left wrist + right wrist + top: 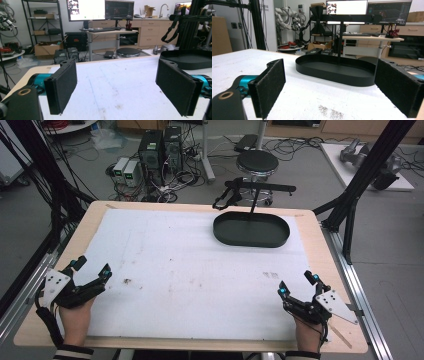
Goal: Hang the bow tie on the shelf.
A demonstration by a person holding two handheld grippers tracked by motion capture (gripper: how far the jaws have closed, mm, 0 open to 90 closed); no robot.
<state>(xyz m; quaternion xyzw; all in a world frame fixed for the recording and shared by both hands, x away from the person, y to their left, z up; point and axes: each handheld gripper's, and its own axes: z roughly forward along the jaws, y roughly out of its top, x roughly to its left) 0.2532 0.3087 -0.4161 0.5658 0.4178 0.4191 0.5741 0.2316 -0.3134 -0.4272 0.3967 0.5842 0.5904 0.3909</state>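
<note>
A black oval tray [251,230] with an upright post and crossbar stands at the far right of the white mat [190,270]; it holds nothing I can see. In the right gripper view the tray [337,68] lies straight ahead. The left gripper view has the tray [186,58] at the far right. My left gripper [92,266] rests at the mat's near left edge, open and holding nothing. My right gripper [298,284] sits at the near right edge, open too. Each gripper view shows wide-apart black pads [62,86] [268,87] with bare mat between them.
The wooden table [320,240] ends just beyond the mat on all sides. Black frame struts [357,185] rise at the right and left. A stool [257,164], computers [160,150] and cables sit on the floor behind the table.
</note>
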